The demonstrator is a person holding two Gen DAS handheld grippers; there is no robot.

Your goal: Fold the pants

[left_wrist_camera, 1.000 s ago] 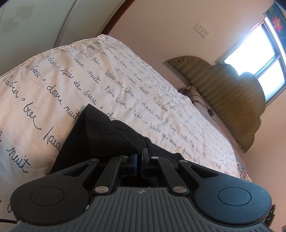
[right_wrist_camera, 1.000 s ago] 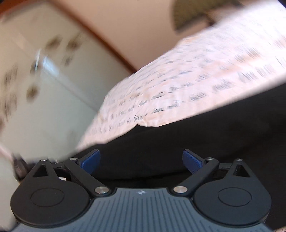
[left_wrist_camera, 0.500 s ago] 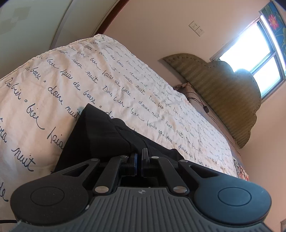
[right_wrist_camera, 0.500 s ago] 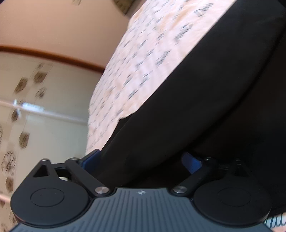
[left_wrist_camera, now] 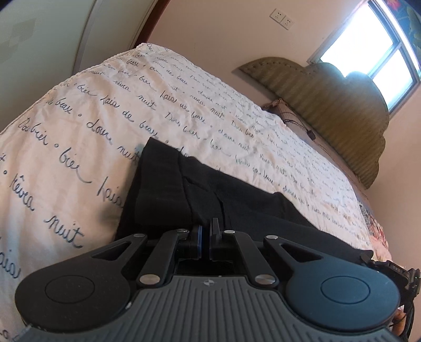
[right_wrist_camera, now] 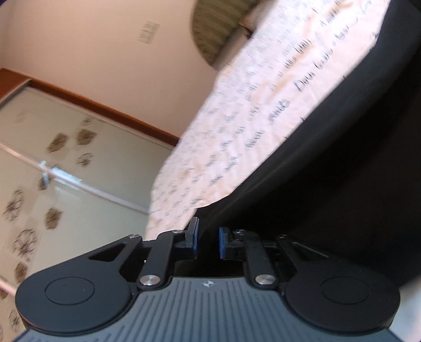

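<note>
Black pants (left_wrist_camera: pixel 200 194) lie on a bed with a white cover printed with script (left_wrist_camera: pixel 105 110). In the left wrist view my left gripper (left_wrist_camera: pixel 206 236) is shut on the near edge of the pants. In the right wrist view my right gripper (right_wrist_camera: pixel 208 239) has its blue pads nearly together, pinching an edge of the black pants (right_wrist_camera: pixel 329 171). That view is tilted and slightly blurred. The cloth fills its right side and hides what lies beyond.
A padded green headboard (left_wrist_camera: pixel 329 105) stands at the far end of the bed under a bright window (left_wrist_camera: pixel 368 47). A wardrobe with patterned sliding doors (right_wrist_camera: pixel 52 171) stands beyond the bed's side. A wall socket (left_wrist_camera: pixel 282 17) is above the bed.
My right gripper went from wide open to closed on the pants' edge and swung its view. My left gripper kept its hold and shifted slightly.
</note>
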